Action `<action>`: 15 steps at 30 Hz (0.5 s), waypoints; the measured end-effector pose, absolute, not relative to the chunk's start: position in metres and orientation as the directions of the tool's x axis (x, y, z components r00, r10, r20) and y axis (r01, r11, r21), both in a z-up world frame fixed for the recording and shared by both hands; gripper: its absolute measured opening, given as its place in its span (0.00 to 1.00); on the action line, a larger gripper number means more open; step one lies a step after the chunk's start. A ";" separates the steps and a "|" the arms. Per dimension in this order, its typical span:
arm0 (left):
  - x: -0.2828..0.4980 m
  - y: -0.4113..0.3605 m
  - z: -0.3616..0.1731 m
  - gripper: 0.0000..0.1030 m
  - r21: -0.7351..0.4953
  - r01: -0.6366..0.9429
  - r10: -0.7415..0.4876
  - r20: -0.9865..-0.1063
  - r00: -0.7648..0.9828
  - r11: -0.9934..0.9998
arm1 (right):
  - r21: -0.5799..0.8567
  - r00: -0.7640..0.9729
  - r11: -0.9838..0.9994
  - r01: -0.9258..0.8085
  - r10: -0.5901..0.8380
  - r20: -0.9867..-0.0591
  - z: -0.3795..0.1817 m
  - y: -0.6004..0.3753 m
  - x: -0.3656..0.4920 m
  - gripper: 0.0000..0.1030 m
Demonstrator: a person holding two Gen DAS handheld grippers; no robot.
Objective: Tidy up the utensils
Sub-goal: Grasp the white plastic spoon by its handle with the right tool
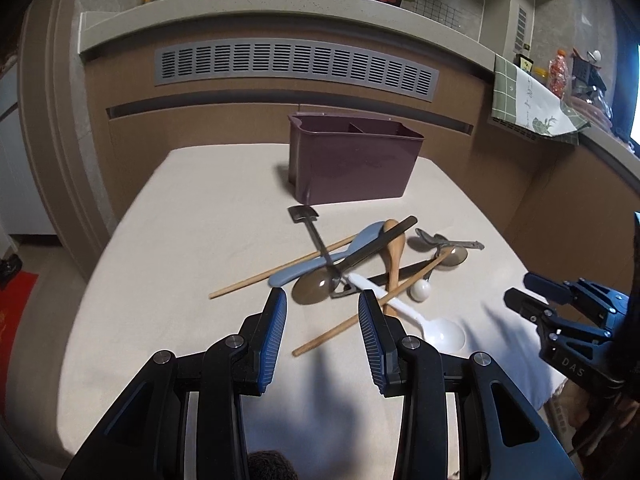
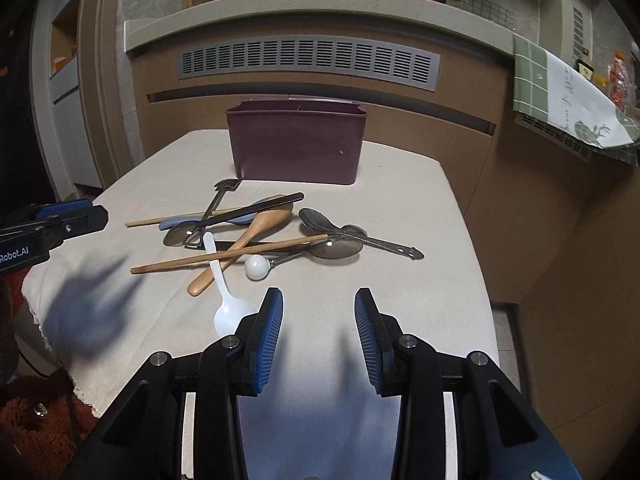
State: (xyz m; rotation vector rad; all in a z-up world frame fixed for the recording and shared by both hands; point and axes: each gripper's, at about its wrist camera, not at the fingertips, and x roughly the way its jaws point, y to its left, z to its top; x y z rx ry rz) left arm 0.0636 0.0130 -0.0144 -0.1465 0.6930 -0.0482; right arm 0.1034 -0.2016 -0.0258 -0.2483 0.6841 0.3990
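A heap of utensils lies mid-table: a wooden spoon (image 2: 248, 240), two wooden chopsticks (image 2: 228, 255), a white plastic spoon (image 2: 224, 304), a pale blue spoon (image 1: 316, 264), several metal spoons (image 2: 338, 249) and a small metal shovel-spoon (image 1: 303, 214). Behind the heap stands a maroon divided holder (image 1: 352, 160) (image 2: 296, 148). My left gripper (image 1: 322, 312) hovers open just short of the heap, nothing between its fingers. My right gripper (image 2: 319, 312) is open over bare cloth, right of the white spoon. Each gripper shows at the edge of the other's view (image 1: 536, 300) (image 2: 80, 216).
The table wears a cream cloth (image 1: 180, 240) whose front-left edge hangs over a red rug (image 2: 40, 404). Behind it runs a brown cabinet with a grey vent grille (image 1: 296, 66). A green checked towel (image 2: 560, 100) drapes over the counter at the right.
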 end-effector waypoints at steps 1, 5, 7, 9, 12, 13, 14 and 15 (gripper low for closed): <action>0.069 0.014 -0.016 0.38 -0.160 0.000 -0.103 -0.633 0.767 0.987 | -0.079 0.690 0.893 -0.443 0.283 -0.666 -0.027 -0.202 0.110 0.33; 0.090 0.016 -0.026 0.38 -0.169 0.018 -0.125 -0.651 0.749 0.985 | -0.035 0.642 0.890 -0.454 0.299 -0.706 -0.033 -0.209 0.144 0.33; 0.099 0.016 -0.034 0.38 -0.168 0.035 -0.141 -0.675 0.724 0.985 | -0.042 0.628 0.891 -0.453 0.285 -0.724 -0.037 -0.213 0.159 0.33; 0.103 0.016 -0.042 0.38 -0.173 0.048 -0.156 -0.688 0.709 0.984 | -0.045 0.607 0.886 -0.461 0.278 -0.745 -0.041 -0.215 0.171 0.33; 0.105 0.013 -0.048 0.38 -0.187 0.080 -0.189 -0.694 0.694 0.979 | -0.062 0.595 0.875 -0.481 0.274 -0.755 -0.046 -0.216 0.178 0.33; 0.105 0.011 -0.049 0.38 -0.191 0.091 -0.200 -0.694 0.692 0.977 | -0.082 0.601 0.872 -0.482 0.262 -0.755 -0.047 -0.214 0.178 0.33; 0.104 0.009 -0.049 0.38 -0.193 0.108 -0.213 -0.693 0.689 0.975 | -0.097 0.608 0.871 -0.482 0.252 -0.753 -0.048 -0.212 0.177 0.33; 0.104 0.006 -0.049 0.38 -0.189 0.121 -0.220 -0.695 0.685 0.974 | -0.097 0.608 0.871 -0.481 0.253 -0.753 -0.048 -0.212 0.176 0.33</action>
